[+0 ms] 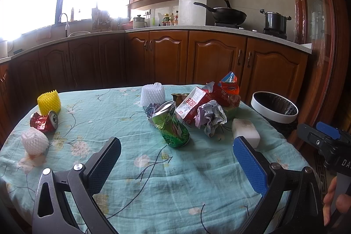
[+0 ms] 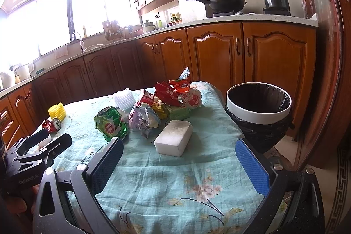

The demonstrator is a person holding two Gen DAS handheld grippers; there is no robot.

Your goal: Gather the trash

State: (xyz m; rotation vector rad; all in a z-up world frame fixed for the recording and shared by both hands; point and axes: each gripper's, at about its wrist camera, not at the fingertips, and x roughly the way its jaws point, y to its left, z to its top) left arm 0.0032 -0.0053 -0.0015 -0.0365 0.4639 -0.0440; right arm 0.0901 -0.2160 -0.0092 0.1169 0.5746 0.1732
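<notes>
the trash lies on a round table under a teal floral tablecloth [image 2: 166,177], and the landmark for all of it is the white-rimmed bin [image 2: 258,111] lined with a black bag, standing off the table's edge. nearest the bin is a white foam block [image 2: 173,138]; i judge it very light and stiff but crumbly, best pinched across its short sides with gentle pressure. just beyond it from the bin is a crumpled paper ball [image 2: 145,118], soft and springy, fine to squeeze anywhere. beside that is a crushed green can [image 1: 173,124], light thin metal, slick and dented; i would take it across the flattened waist. behind the paper, a red carton [image 1: 193,105] and torn snack wrappers [image 2: 173,89] lean together, flimsy and likely to slide. farther from the bin stands a white foam fruit net [image 1: 153,94]. farthest from the bin are a yellow foam net [image 1: 49,102], a crushed red can [image 1: 45,121] and another white foam net [image 1: 34,140], all light and squashy.

the left gripper [image 1: 176,162] hovers low over bare cloth, jaws spread wide and holding nothing, aimed at the green can. the right gripper [image 2: 178,163] likewise stands wide apart and empty, pointing at the foam block with the bin just to its right. a hand [image 1: 335,201] grips the right tool's handle.
</notes>
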